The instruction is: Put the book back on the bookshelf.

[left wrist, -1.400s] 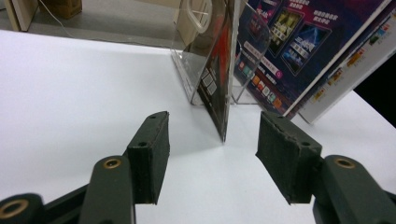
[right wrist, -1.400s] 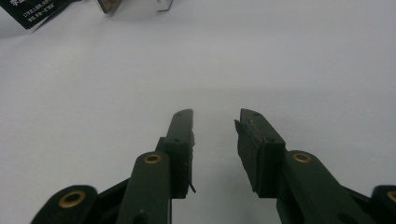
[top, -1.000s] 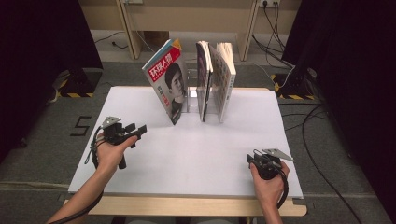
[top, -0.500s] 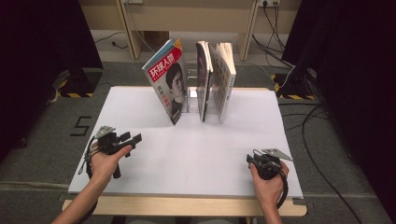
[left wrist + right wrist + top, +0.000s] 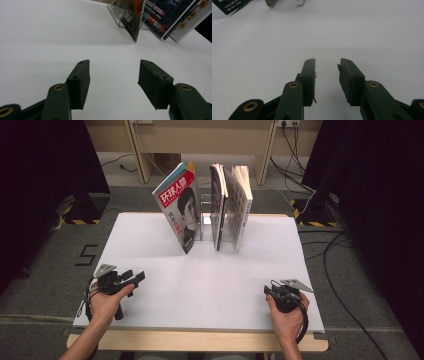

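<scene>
Three magazines stand in a clear rack [image 5: 205, 220] at the far middle of the white table [image 5: 200, 280]. The left magazine [image 5: 179, 212] has a red title and a portrait cover and leans to the left; two others [image 5: 231, 206] stand upright beside it. My left gripper [image 5: 134, 277] sits low over the near left of the table, open and empty, its jaws pointing toward the magazines [image 5: 140, 17]. My right gripper [image 5: 269, 293] rests near the front right edge, open with nothing between its fingers [image 5: 308, 75].
Around the table is grey floor with cables [image 5: 340, 270] at the right and yellow-black striped blocks [image 5: 80, 217] at the back left. A wooden strip [image 5: 200, 340] edges the table's front. White surface lies between both grippers and the rack.
My left gripper has drawn back toward the front left edge and sunk closer to the table. The right gripper and the magazines have stayed put.
</scene>
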`<state>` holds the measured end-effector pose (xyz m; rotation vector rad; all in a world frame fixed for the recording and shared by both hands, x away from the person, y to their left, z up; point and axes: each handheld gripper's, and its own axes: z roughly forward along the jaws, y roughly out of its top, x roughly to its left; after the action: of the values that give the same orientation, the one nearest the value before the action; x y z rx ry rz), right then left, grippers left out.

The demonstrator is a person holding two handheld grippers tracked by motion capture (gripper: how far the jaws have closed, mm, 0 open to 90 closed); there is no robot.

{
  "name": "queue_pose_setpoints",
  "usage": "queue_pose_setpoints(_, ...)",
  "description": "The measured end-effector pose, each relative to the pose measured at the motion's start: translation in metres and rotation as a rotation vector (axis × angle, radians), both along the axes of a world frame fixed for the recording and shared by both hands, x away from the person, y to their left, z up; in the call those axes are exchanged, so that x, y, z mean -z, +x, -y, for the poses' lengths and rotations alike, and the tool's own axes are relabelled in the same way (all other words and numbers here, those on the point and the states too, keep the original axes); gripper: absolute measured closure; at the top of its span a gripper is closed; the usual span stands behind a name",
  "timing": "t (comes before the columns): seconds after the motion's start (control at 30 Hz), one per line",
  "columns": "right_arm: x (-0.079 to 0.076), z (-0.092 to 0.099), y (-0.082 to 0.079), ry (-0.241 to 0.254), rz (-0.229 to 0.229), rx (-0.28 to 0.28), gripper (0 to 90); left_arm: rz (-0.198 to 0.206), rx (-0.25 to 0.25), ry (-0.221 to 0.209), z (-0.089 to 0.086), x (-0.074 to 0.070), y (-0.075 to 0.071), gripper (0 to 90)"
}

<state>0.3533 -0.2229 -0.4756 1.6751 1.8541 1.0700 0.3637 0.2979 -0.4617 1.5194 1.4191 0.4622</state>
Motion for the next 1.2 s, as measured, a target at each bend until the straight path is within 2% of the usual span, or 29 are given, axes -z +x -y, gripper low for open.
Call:
queue_pose_setpoints(0.17, 0.0, -0.001, 0.0, 0.001, -0.002, -0.001, 65.8, -0.005, -0.017, -0.005, -0.009, 0.007, -0.005, 41.7)
queue_pose_setpoints(0.83, 0.0, -0.003, 0.0, -0.003, -0.003, -0.005, 65.7, -0.03, -0.075, 0.039, -0.035, 0.035, -0.015, 42.1)
queue_pose_setpoints(1.2, 0.0, -0.004, 0.0, -0.004, -0.005, -0.008, 65.6, -0.022, -0.087, 0.045, -0.04, 0.041, -0.017, 42.7)
